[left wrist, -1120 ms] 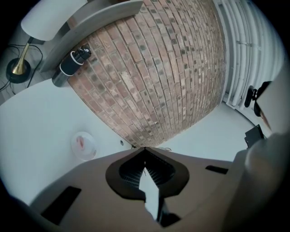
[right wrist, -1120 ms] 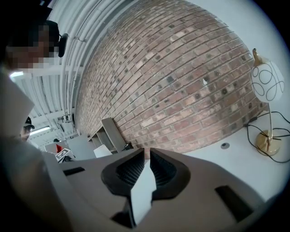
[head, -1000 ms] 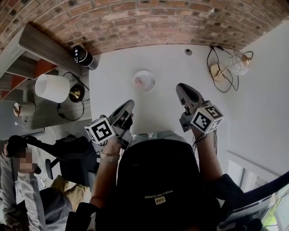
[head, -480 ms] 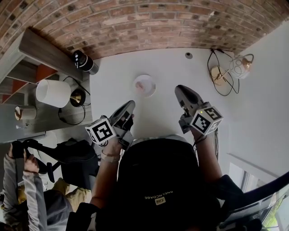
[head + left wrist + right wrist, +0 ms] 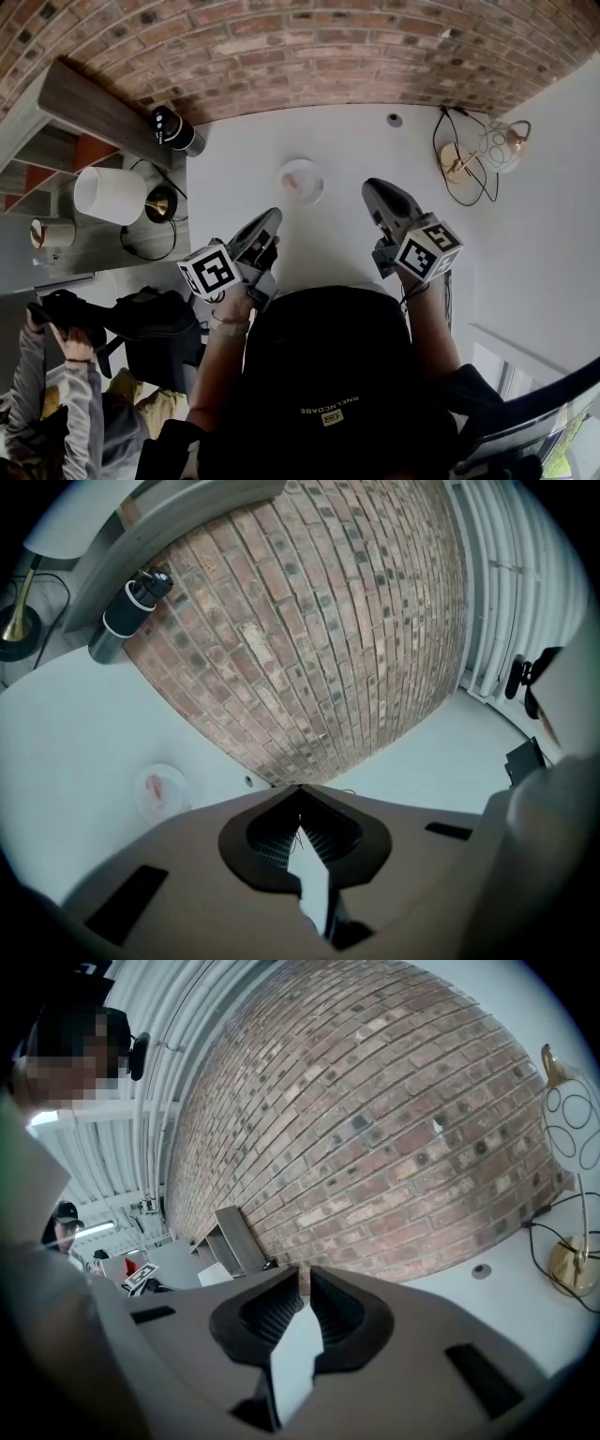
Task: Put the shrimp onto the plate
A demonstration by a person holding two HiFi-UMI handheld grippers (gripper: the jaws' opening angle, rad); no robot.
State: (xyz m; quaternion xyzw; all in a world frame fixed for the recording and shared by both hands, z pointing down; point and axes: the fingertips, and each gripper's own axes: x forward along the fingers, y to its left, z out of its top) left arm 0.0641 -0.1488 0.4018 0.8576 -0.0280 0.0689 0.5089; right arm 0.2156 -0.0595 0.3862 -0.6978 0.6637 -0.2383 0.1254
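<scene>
Both grippers hover over the white table [image 5: 347, 141], well apart from each other and touching nothing. The left gripper [image 5: 270, 217] has its jaws drawn together. In the left gripper view [image 5: 300, 789] the tips meet and there is nothing between them. The right gripper [image 5: 375, 187] is all but closed too. In the right gripper view [image 5: 305, 1277] only a thin slit shows at the tips, and it is empty.

The shrimp [image 5: 298, 178] lies on the plate [image 5: 317, 185], a small pink shape on the white dish. The plate sits farther out on the table than either gripper, ahead of the gap between their tips and nearer the left gripper than the right. From the left gripper's own camera the plate [image 5: 177, 782] shows off to the left of the jaws, and the shrimp [image 5: 157, 791] is a pale pink smear in its middle.

Beyond the plate the table ends at a brick wall [image 5: 309, 47]. Out to the left of the left gripper, off the table's edge, stands a lamp with a white shade [image 5: 111, 195]. Farther up that side a black cylinder [image 5: 173, 127] stands at the table's corner. To the right of the right gripper and farther out is a brass lamp [image 5: 459, 159] with a dark cord looped round it. In the right gripper view the same lamp [image 5: 574, 1269] stands at the far right.
</scene>
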